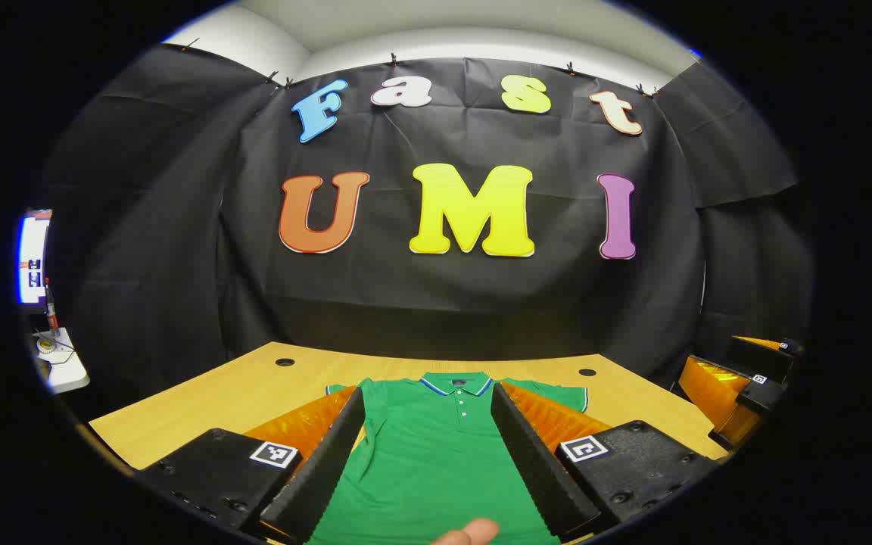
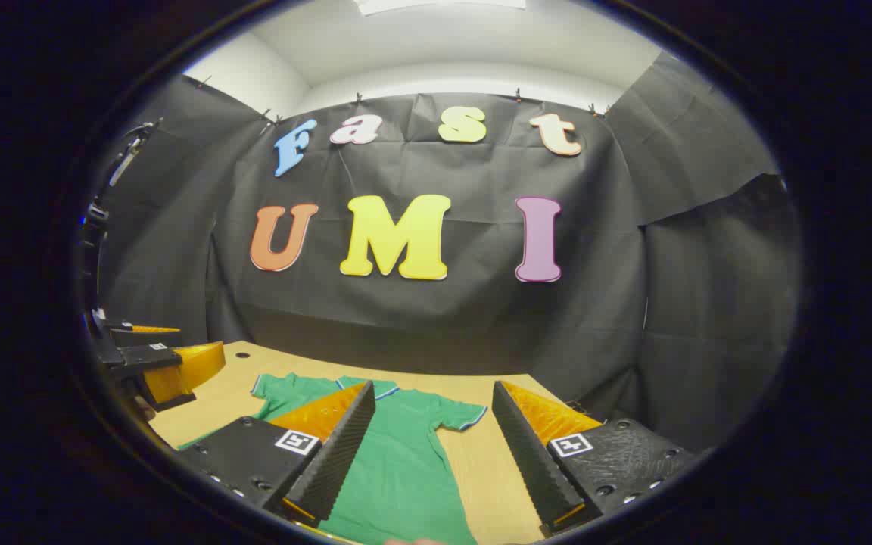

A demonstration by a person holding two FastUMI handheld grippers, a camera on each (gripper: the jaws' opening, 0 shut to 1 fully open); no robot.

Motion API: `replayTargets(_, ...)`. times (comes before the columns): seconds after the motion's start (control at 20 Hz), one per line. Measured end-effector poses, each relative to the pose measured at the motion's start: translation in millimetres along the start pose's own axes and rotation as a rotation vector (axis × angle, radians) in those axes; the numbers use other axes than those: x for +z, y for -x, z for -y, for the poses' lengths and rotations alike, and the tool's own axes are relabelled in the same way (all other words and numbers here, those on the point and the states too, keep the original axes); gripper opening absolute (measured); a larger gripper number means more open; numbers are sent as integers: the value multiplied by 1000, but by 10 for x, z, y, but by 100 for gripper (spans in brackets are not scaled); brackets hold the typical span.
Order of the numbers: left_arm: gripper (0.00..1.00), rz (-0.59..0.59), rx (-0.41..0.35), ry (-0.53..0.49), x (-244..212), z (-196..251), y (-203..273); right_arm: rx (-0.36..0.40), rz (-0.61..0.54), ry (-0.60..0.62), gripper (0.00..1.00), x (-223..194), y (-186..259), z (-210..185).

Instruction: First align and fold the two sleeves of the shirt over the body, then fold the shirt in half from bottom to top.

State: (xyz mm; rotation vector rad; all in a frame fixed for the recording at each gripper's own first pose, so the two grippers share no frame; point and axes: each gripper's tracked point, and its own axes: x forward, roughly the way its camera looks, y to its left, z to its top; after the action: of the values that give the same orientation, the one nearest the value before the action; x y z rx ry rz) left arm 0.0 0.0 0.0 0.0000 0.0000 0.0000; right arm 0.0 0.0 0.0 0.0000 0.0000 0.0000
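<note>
A green polo shirt [image 1: 436, 454] lies flat on the wooden table [image 1: 201, 401], collar at the far end, both short sleeves spread out to the sides. My left gripper [image 1: 427, 393] hovers open above the shirt's body, its fingers framing the collar and button placket. The right gripper [image 1: 746, 386] appears at the far right of that view. In the right gripper view the shirt [image 2: 398, 462] lies left of centre, its near sleeve [image 2: 459, 415] between the fingers. My right gripper [image 2: 433, 390] is open over that sleeve and bare table. The left gripper [image 2: 163, 371] sits at the left.
The table has two round cable holes [image 1: 284, 362] [image 1: 587, 372] near its far edge. The black cloth wall stands close behind the table. A small white shelf [image 1: 61, 363] and a lit screen [image 1: 31, 257] are off to the left. A person's fingertip [image 1: 470, 532] shows at the bottom.
</note>
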Motion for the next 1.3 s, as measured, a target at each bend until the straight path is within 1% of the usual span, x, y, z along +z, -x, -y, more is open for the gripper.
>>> replayTargets(0.15, 100, -12, -18, 15, -44, 63, -15, -9, -11, 8, 95, -71, -8, 91)
replayTargets(0.35, 100, -10, -16, -13, -67, 91, -33, -12, -8, 6, 95, -94, -4, 131)
replayTargets(0.4, 100, -12, -20, -15, -75, 109, -35, -12, -7, 10, 97, -96, 4, 138)
replayTargets(0.45, 100, -15, -26, -18, -94, 142, -38, -3, -5, 16, 95, -105, 6, 118)
replayTargets(0.5, 100, -19, -30, -23, -106, 161, -47, 6, 3, 18, 95, -85, 17, 94)
replayTargets(0.55, 100, -22, -31, -28, -120, 172, -46, 2, 7, 24, 97, -86, 19, 109)
replayTargets(0.6, 100, -20, -33, -32, -112, 182, -44, -7, 13, 37, 95, -74, 13, 135)
replayTargets(0.8, 100, -22, -29, -44, -134, 183, -52, -33, 31, 74, 95, -69, 12, 155)
replayTargets(0.85, 100, -21, -25, -46, -133, 168, -56, -38, 29, 77, 97, -81, -6, 161)
replayTargets(0.9, 100, -22, -22, -47, -136, 161, -61, -40, 28, 74, 95, -68, -28, 161)
replayTargets(1.1, 100, -33, -22, -46, -188, 165, -108, -44, -8, 48, 95, -117, -194, 195)
replayTargets(1.15, 100, -36, -19, -46, -208, 157, -128, -43, -19, 38, 95, -138, -272, 208)
replayTargets(1.2, 100, -40, -15, -47, -227, 151, -150, -44, -32, 31, 97, -138, -357, 212)
replayTargets(1.3, 100, -51, -9, -48, -275, 135, -202, -47, -46, 24, 93, -139, -563, 245)
